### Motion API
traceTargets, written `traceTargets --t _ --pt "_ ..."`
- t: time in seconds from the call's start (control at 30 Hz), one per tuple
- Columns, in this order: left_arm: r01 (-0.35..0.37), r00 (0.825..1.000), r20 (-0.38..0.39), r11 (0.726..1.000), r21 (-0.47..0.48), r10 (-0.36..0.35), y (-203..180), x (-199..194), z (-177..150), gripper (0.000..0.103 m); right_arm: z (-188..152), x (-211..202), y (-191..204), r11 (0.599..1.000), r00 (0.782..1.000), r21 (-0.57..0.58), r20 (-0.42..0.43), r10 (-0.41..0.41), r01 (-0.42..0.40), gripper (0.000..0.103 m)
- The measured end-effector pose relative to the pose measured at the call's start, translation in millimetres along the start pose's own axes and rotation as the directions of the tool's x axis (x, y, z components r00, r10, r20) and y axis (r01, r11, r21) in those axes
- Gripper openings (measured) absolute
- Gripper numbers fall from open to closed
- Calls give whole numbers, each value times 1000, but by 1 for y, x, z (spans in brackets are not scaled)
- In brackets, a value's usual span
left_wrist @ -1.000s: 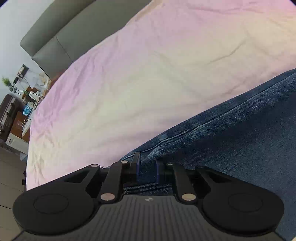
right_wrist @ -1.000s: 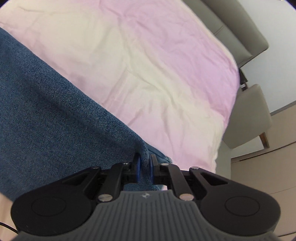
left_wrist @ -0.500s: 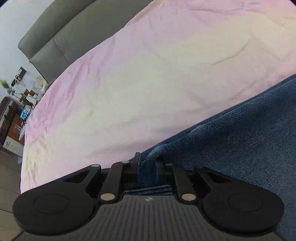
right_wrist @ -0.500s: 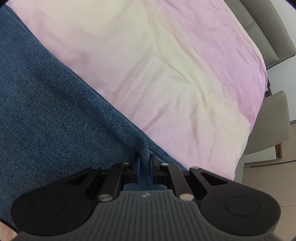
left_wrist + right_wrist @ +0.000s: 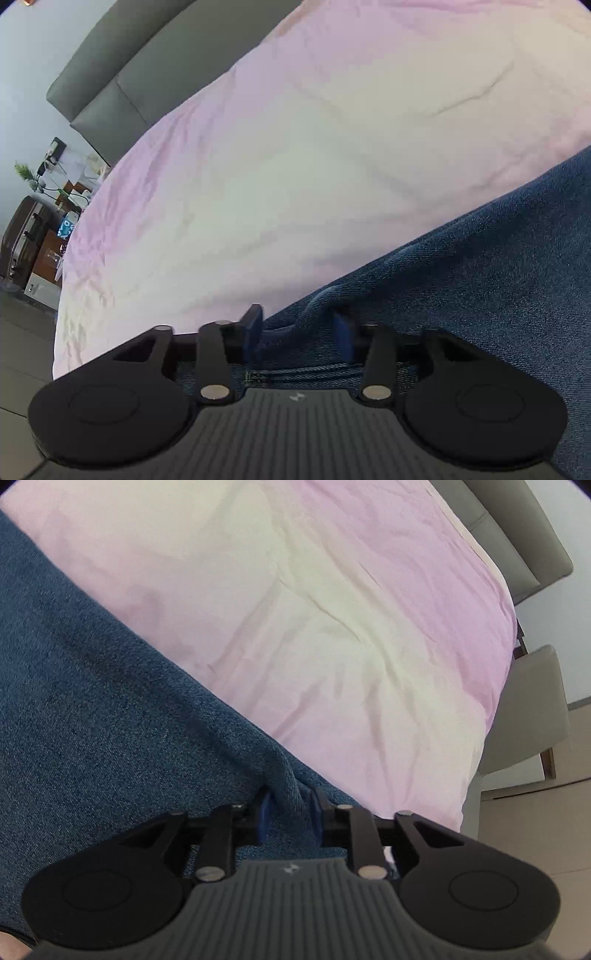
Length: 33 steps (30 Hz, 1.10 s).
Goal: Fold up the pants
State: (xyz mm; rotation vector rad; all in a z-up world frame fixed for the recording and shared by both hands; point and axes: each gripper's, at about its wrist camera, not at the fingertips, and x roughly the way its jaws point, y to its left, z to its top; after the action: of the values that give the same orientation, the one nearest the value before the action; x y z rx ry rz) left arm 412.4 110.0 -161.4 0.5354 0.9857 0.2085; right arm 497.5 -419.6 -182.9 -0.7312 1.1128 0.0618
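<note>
Blue denim pants (image 5: 480,280) lie on a pink and cream bedsheet (image 5: 295,166). In the left wrist view my left gripper (image 5: 297,326) has its jaws spread apart, with a loose ridge of denim and a stitched hem between them. In the right wrist view the pants (image 5: 92,701) fill the left side. My right gripper (image 5: 290,810) also has its jaws parted, with a fold of denim standing between them, no longer pinched.
A grey headboard (image 5: 122,70) stands behind the bed. A suitcase and cluttered side table (image 5: 40,236) are at the far left. A beige chair (image 5: 528,709) and wooden floor lie beyond the bed's right edge (image 5: 476,775).
Both grippers were shut on the denim and have now opened, letting go of the fabric. The pants have settled onto the sheet.
</note>
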Motion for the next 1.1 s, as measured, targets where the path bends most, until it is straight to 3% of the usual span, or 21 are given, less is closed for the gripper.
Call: traceTargets --t 0.03,0.17,0.33,0.43,0.53,0.63,0.7,0.83,0.9,0.97,1.03,1.1 --pt "8 1000 3 1000 -28 -8 7 -6 -2 69 -2 -5 -6 999 1000 30 8 9 -9 46" --pt "40 999 9 992 -122 -39 28 -31 -14 69 -19 -30 -31 985 998 164 33 47 -52 51" --pt "79 997 11 966 -247 -78 62 -57 -35 69 -64 -51 -54 924 994 368 26 102 -105 51" --pt "106 994 4 922 -373 -113 88 -69 -60 69 -96 -59 -60 861 988 488 36 147 -146 51" --pt "120 991 5 852 -509 -137 113 -78 -93 70 -128 -66 -58 783 983 597 55 177 -175 51" --pt "146 984 21 726 -672 -178 139 -76 -132 72 -162 -63 -56 671 973 711 83 214 -209 51" --pt "175 975 48 624 -762 -215 146 -72 -159 73 -181 -59 -49 584 965 778 107 238 -230 51" --pt "220 951 118 356 -908 -287 152 -41 -201 74 -209 -41 -47 394 952 885 145 270 -247 51" --pt "234 939 152 249 -940 -309 147 -26 -212 74 -220 -29 -45 279 938 922 185 292 -269 52" --pt "249 929 181 183 -951 -324 140 -11 -217 75 -226 -20 -42 187 929 940 225 294 -287 52" --pt "266 923 216 122 -956 -317 133 1 -219 79 -226 -12 -38 134 927 949 239 289 -287 52" --pt "278 923 237 97 -956 -304 129 8 -218 80 -225 -5 -34 100 928 953 251 275 -287 53"
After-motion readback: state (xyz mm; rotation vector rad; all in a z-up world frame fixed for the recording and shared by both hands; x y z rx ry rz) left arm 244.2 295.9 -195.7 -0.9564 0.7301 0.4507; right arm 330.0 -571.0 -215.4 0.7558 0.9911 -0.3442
